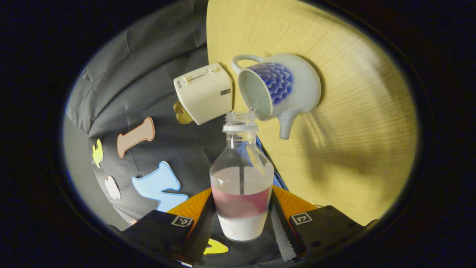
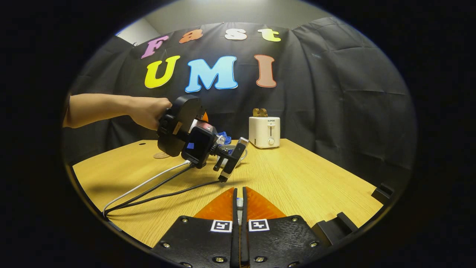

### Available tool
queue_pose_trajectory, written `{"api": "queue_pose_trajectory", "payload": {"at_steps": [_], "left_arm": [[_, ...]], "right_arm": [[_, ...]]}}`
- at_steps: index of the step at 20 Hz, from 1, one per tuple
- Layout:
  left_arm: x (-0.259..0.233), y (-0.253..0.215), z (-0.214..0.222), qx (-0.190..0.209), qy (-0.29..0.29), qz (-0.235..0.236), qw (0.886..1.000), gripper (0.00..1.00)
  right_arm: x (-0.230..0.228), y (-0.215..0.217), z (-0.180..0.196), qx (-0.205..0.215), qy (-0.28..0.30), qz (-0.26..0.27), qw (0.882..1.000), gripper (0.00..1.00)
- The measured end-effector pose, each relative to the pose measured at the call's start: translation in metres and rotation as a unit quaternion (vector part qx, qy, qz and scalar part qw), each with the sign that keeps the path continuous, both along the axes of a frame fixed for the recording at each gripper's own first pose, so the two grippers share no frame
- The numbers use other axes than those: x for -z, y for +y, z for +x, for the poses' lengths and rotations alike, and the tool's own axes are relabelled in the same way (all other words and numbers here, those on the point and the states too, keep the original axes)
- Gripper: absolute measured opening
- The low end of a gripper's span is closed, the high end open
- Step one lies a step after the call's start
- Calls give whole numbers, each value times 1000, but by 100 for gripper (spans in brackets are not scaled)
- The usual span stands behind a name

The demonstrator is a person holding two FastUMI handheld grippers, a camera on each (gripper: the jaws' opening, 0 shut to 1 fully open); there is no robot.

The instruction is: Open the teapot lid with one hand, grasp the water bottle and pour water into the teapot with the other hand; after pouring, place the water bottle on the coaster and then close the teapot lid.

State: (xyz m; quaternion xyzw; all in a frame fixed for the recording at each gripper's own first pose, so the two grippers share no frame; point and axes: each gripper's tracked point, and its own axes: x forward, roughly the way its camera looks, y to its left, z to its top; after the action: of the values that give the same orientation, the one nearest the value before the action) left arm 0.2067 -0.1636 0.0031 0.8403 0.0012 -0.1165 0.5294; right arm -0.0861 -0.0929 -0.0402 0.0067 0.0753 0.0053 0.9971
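My left gripper is shut on the clear water bottle, which has a pink label and no cap. The bottle is tipped, with its mouth at the rim of the white teapot with a blue flower pattern. The teapot stands lidless on the table, and a thin trickle of water falls into it. In the right gripper view, a hand holds the left gripper over the table's middle. My right gripper hangs nearer, pinched on a small white piece, the teapot lid, most of which is hidden. A round coaster lies behind the hand.
A cream toaster with toast in it stands at the back of the wooden table, close beside the teapot. Cables trail from the left gripper across the table toward its left edge. The table's right half is bare wood.
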Motion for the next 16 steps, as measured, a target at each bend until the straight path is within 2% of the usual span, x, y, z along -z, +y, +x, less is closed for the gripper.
{"api": "queue_pose_trajectory", "payload": {"at_steps": [3,5,16], "left_arm": [[-7,0,-3,3,-13,8,1000,87],[-9,1,-1,2,-17,37,999,87],[-10,-7,-7,8,-11,74,997,88]], "right_arm": [[1,-1,-1,0,2,0,1000,2],[2,-1,-1,0,5,4,1000,2],[3,-1,0,-3,7,2,1000,2]]}}
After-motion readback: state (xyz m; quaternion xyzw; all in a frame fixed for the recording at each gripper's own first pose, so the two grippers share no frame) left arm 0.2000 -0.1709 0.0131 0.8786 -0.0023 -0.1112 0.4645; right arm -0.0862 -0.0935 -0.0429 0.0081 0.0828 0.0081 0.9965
